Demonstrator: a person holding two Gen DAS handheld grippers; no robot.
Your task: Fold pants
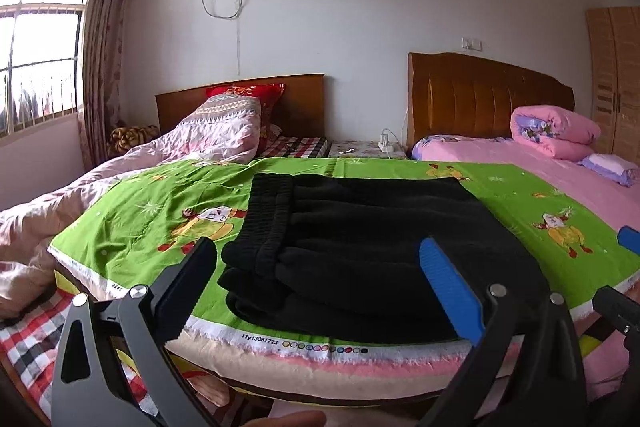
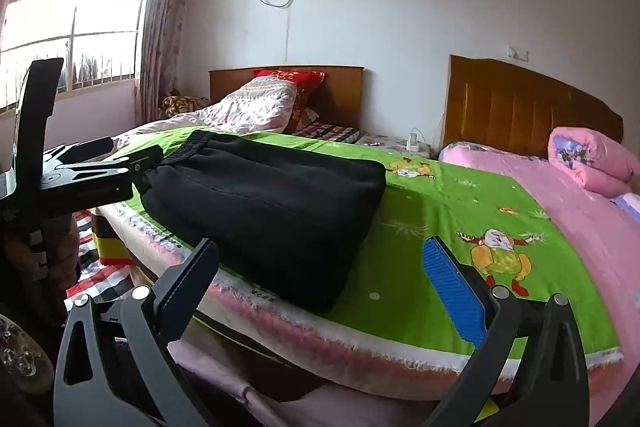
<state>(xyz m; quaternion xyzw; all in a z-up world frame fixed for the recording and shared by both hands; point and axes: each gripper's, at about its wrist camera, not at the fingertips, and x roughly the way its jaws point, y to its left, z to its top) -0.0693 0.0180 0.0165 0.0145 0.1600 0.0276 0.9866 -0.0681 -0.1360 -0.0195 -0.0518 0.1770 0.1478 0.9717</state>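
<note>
Already folded, the black pants lay on the green sheet just ahead of the left tongs; both left and right tongs were spread wide, grasping nothing. Beyond lay a pink quilt.

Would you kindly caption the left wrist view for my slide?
Open left gripper poised over folded black pants on a green cartoon-print sheet.
</note>
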